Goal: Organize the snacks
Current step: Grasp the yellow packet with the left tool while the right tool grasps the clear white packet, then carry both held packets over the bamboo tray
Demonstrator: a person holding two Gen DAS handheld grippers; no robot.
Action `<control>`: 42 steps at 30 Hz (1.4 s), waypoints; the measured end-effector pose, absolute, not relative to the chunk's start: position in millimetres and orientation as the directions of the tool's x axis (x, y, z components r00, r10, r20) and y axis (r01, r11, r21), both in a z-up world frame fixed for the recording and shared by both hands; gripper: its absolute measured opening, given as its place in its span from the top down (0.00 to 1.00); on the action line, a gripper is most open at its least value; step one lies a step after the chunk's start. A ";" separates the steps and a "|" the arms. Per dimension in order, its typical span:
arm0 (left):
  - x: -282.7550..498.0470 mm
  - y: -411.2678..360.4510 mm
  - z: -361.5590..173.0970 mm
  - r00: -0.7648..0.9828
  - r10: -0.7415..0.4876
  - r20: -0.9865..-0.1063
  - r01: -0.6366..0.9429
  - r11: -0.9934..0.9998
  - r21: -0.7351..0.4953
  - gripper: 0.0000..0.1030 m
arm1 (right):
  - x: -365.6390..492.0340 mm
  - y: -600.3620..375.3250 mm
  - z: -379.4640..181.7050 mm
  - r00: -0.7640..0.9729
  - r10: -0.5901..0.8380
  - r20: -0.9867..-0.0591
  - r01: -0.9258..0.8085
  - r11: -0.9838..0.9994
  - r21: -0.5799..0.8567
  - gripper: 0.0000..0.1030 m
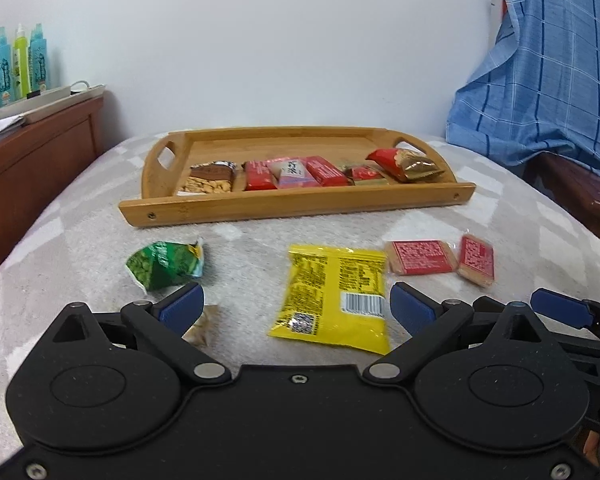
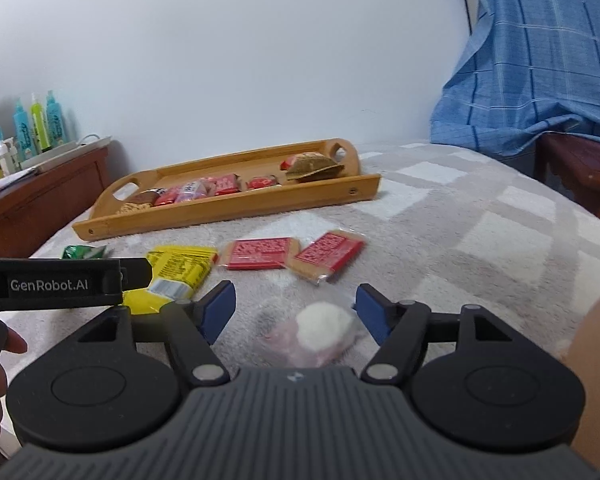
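Note:
A wooden tray (image 1: 292,210) (image 2: 236,210) at the back of the bed holds a row of several wrapped snacks. On the blanket in front of it lie a green packet (image 1: 166,264) (image 2: 82,252), a yellow packet (image 1: 334,296) (image 2: 178,270) and two red biscuit packs (image 1: 420,257) (image 2: 260,254). My left gripper (image 1: 296,308) is open, its blue pads on either side of the yellow packet and apart from it. My right gripper (image 2: 296,308) is open above a white puffy snack in a clear wrapper (image 2: 324,330), which lies between the pads untouched.
A wooden cabinet (image 1: 40,160) with bottles (image 1: 20,64) stands at the left. Blue checked cloth (image 1: 540,72) hangs at the right over dark furniture. A small tan wrapper (image 1: 202,326) lies under my left finger. The white wall stands behind the tray.

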State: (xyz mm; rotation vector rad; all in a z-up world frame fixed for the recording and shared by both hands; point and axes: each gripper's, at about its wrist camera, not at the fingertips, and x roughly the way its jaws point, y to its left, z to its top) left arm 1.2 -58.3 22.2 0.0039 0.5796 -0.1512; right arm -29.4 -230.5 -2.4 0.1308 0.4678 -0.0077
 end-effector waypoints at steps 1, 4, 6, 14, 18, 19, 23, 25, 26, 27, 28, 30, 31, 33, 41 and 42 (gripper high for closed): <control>0.3 -59.4 21.7 0.826 -0.144 -0.545 0.145 0.989 -0.041 0.03 | -30.8 -230.8 -2.7 0.894 0.020 -0.448 0.042 0.991 0.128 0.23; 2.1 -63.6 19.9 0.824 -0.148 -0.547 0.158 0.987 -0.030 0.03 | -34.0 -231.0 -3.7 0.895 0.007 -0.445 0.061 0.988 0.139 0.23; 4.1 -66.3 18.7 0.822 -0.147 -0.551 0.164 0.986 -0.020 0.03 | -35.4 -230.5 -5.0 0.894 -0.004 -0.448 0.073 0.988 0.137 0.23; 12.1 -77.3 10.4 0.798 -0.150 -0.584 0.189 0.982 0.005 0.06 | -39.1 -226.8 -11.2 0.888 -0.069 -0.454 0.129 0.986 0.103 0.24; 15.0 -80.2 7.8 0.794 -0.151 -0.589 0.190 0.982 0.004 0.10 | -37.7 -225.4 -13.2 0.889 -0.064 -0.453 0.125 0.986 0.107 0.26; 15.8 -80.2 7.5 0.793 -0.151 -0.590 0.189 0.982 0.003 0.10 | -37.5 -225.3 -13.7 0.889 -0.058 -0.455 0.123 0.986 0.114 0.26; 19.5 -80.8 5.5 0.786 -0.146 -0.600 0.186 0.983 0.005 0.17 | -35.9 -225.1 -15.2 0.885 -0.058 -0.462 0.130 0.984 0.125 0.30; 20.7 -80.7 4.5 0.782 -0.145 -0.606 0.186 0.983 0.005 0.20 | -35.4 -225.9 -16.0 0.883 -0.058 -0.466 0.137 0.981 0.139 0.35; 21.3 -80.7 3.8 0.779 -0.145 -0.610 0.187 0.982 0.005 0.22 | -34.5 -226.6 -16.5 0.882 -0.056 -0.468 0.140 0.979 0.145 0.36; 21.6 -80.8 3.2 0.777 -0.146 -0.612 0.189 0.982 0.005 0.22 | -34.2 -226.7 -16.7 0.882 -0.057 -0.467 0.142 0.979 0.148 0.38; 21.8 -81.2 2.7 0.777 -0.144 -0.613 0.189 0.982 0.009 0.22 | -34.1 -226.8 -16.8 0.883 -0.058 -0.466 0.143 0.978 0.149 0.40; 22.2 -82.6 1.6 0.776 -0.134 -0.616 0.186 0.982 0.022 0.23 | -33.7 -226.5 -17.1 0.883 -0.058 -0.466 0.144 0.978 0.150 0.44; 22.4 -83.6 1.3 0.774 -0.130 -0.620 0.186 0.982 0.026 0.24 | -33.7 -226.5 -17.1 0.883 -0.058 -0.466 0.143 0.978 0.150 0.47; 22.2 -84.7 1.3 0.776 -0.129 -0.618 0.185 0.982 0.028 0.28 | -33.5 -226.2 -17.4 0.883 -0.056 -0.467 0.141 0.979 0.148 0.52; 21.3 -89.1 5.1 0.775 -0.135 -0.617 0.204 0.978 0.042 0.52 | -35.2 -224.0 -15.9 0.885 -0.037 -0.465 0.122 0.981 0.154 0.65; 20.9 -89.2 6.2 0.773 -0.138 -0.619 0.206 0.978 0.040 0.53 | -35.8 -223.2 -15.5 0.885 -0.034 -0.464 0.117 0.982 0.150 0.65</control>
